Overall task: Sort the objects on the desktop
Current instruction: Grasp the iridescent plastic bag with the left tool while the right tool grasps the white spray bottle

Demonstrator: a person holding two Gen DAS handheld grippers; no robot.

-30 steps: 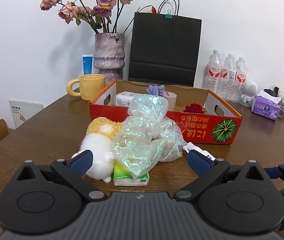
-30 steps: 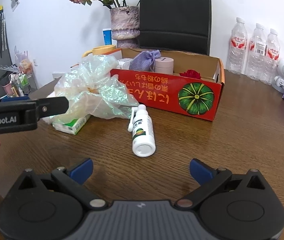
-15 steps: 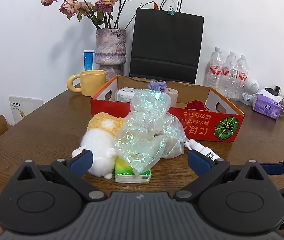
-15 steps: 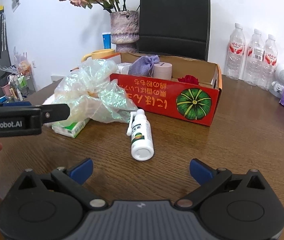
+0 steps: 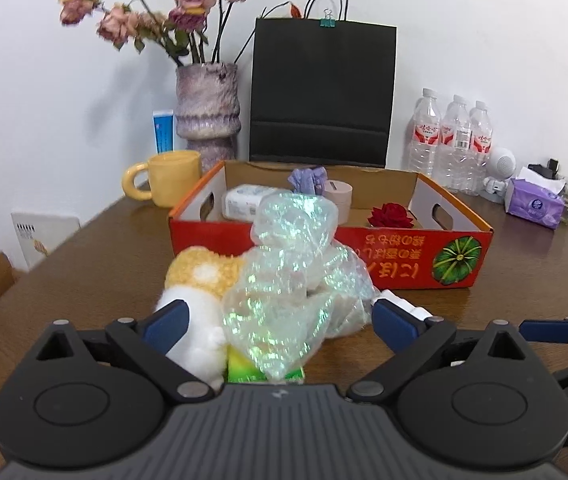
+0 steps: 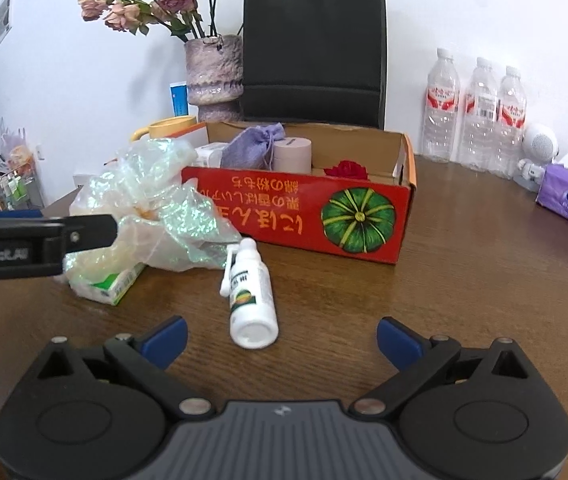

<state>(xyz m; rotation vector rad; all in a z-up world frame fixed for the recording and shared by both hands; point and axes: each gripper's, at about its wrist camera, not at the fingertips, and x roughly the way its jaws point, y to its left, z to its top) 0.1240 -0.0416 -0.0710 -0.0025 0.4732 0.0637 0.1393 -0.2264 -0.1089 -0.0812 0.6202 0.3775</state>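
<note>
A crumpled iridescent plastic bag point(image 5: 291, 276) lies in front of the red cardboard box point(image 5: 411, 264), on a green tissue pack point(image 5: 252, 372) and beside a white and yellow plush toy point(image 5: 198, 292). My left gripper point(image 5: 280, 326) is open, its fingers on either side of the bag and plush. In the right wrist view a white spray bottle point(image 6: 250, 296) lies on the table just ahead of my open, empty right gripper point(image 6: 280, 340). The bag point(image 6: 156, 208) and the box point(image 6: 303, 212) show there too. The box holds a purple pouch point(image 6: 256, 148), a tape roll point(image 6: 293, 156) and a red rose point(image 6: 345, 170).
A yellow mug point(image 5: 168, 178), a flower vase point(image 5: 208, 108) and a black paper bag point(image 5: 321, 92) stand behind the box. Water bottles point(image 5: 455, 140), a small white robot figure point(image 5: 499, 172) and a purple tissue pack point(image 5: 533, 204) are at the back right.
My left gripper has moved forward, closer to the bag and plush. My right gripper has moved forward toward the spray bottle. Both stay open.
</note>
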